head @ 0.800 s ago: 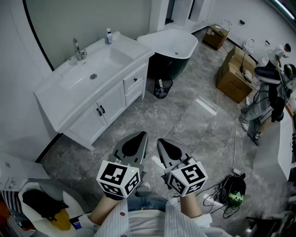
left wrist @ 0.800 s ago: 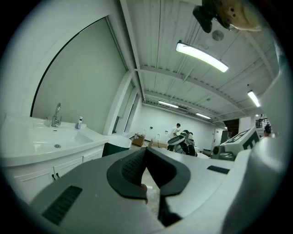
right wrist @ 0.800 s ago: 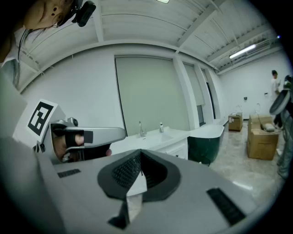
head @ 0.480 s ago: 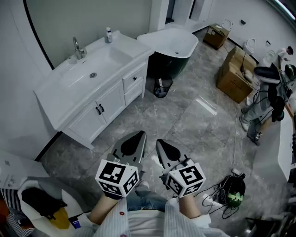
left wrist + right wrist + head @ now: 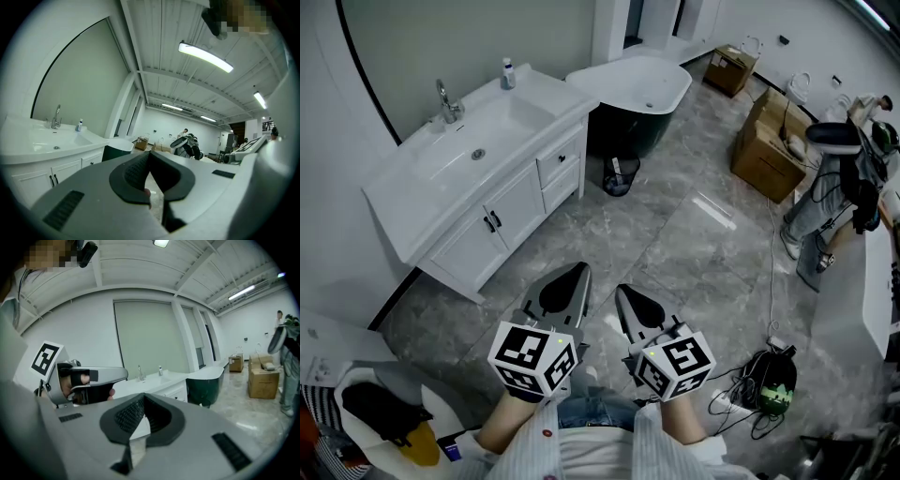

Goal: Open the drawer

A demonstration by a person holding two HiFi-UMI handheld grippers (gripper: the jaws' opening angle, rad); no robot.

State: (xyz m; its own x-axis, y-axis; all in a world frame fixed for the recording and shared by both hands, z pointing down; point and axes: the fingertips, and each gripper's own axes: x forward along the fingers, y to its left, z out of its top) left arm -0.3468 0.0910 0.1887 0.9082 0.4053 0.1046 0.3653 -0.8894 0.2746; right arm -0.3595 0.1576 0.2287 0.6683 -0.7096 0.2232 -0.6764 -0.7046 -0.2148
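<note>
Head view: tools abreast, tips forward

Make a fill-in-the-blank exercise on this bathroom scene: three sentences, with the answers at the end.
1. Both drawers of the white cabinet are ___.
2. The wire waste basket stands on the floor between the cabinet and the dark ___.
3. The left tongs and the right tongs are both shut and hold ___.
Missing words: closed; bathtub; nothing.
</note>
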